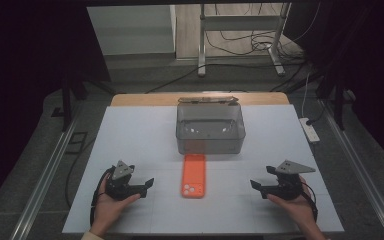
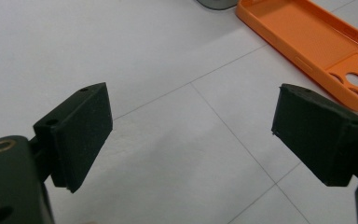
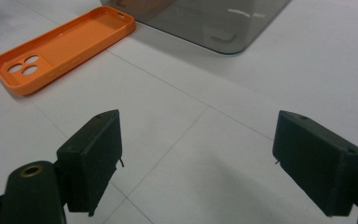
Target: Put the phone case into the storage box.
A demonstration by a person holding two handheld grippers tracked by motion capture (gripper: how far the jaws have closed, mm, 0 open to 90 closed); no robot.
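Orange phone case (image 1: 194,175): lies flat on the white table, hollow inside facing up, empty. Camera cutouts at the end nearer the person; far end just in front of the smoky clear plastic box (image 1: 209,128). Midway between both hands, untouched.

Orange phone case (image 2: 317,42) cut off at right edge.
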